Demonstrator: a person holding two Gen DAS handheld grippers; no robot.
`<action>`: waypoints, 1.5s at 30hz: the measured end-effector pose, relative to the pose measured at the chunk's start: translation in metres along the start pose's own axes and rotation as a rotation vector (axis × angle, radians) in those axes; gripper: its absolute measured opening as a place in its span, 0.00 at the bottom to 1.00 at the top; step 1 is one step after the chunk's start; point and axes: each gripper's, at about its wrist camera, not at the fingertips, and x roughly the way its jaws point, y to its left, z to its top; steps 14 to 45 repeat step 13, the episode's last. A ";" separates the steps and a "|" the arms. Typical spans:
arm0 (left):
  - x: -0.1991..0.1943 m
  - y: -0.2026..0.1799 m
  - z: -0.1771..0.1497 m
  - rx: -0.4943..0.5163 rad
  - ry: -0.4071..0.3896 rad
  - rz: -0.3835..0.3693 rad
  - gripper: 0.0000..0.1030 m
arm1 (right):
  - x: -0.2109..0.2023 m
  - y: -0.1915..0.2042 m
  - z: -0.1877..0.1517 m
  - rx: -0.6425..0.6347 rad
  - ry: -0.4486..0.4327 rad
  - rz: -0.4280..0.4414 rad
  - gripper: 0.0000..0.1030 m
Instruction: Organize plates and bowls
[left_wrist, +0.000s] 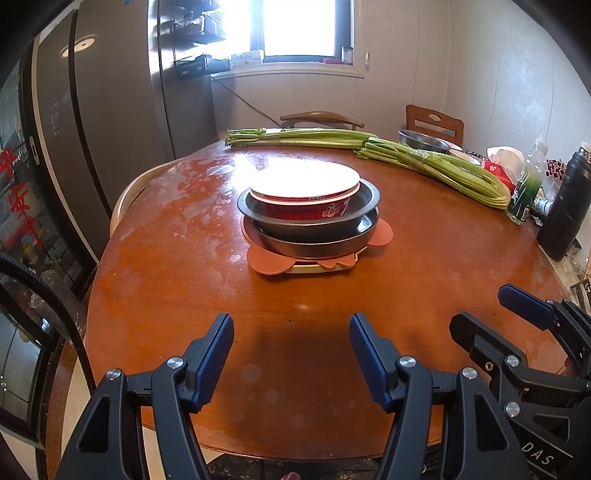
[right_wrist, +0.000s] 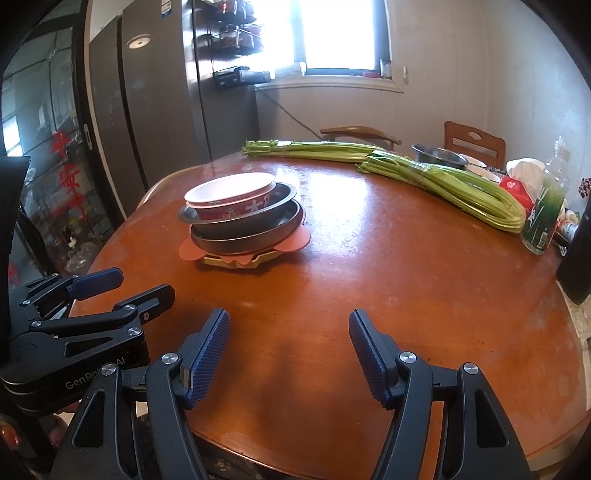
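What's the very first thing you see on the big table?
Right in the middle of the round wooden table sits a wobbly pile: a red and white bowl inside two metal pans, all on a pink plate. Behind it, long green celery lies along the far edge. Down in front, the left claw and the right claw wait open and empty.
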 end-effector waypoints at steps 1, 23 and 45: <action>0.001 0.000 0.000 0.000 0.001 0.002 0.63 | 0.001 0.000 0.000 0.001 0.002 0.000 0.67; 0.020 0.021 0.011 -0.024 0.027 0.010 0.63 | 0.011 -0.012 0.004 -0.012 0.007 0.001 0.67; 0.020 0.021 0.011 -0.024 0.027 0.010 0.63 | 0.011 -0.012 0.004 -0.012 0.007 0.001 0.67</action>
